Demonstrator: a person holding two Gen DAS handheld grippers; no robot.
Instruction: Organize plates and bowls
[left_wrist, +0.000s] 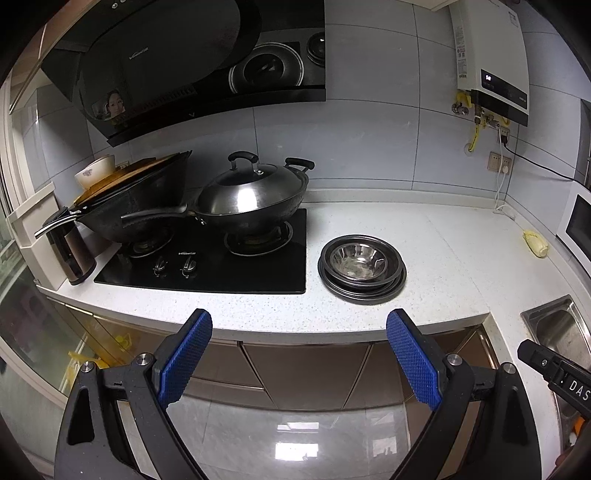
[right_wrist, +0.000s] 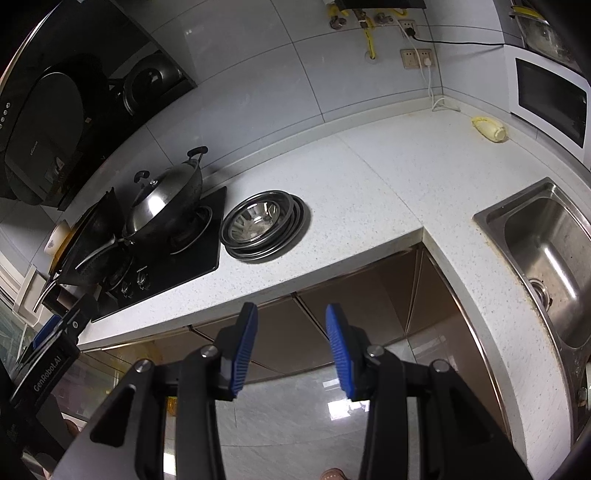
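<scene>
A steel bowl (left_wrist: 357, 262) sits nested on a stack of dark-rimmed steel plates (left_wrist: 364, 290) on the white counter, just right of the hob. The same bowl (right_wrist: 253, 221) and plates (right_wrist: 266, 249) show in the right wrist view. My left gripper (left_wrist: 299, 325) hangs in front of the counter edge, short of the stack, open wide and holding nothing. My right gripper (right_wrist: 291, 317) is also back from the counter, over the cabinet fronts, its blue pads apart with nothing between them. Its black tip (left_wrist: 535, 356) shows at the right of the left wrist view.
A lidded steel wok (left_wrist: 255, 199) and a black wok (left_wrist: 140, 206) stand on the black hob (left_wrist: 207, 273). A kettle (left_wrist: 72, 251) is at the far left. The steel sink (right_wrist: 554, 258) lies right, a yellow cloth (right_wrist: 487, 127) and a microwave (right_wrist: 550, 99) behind it.
</scene>
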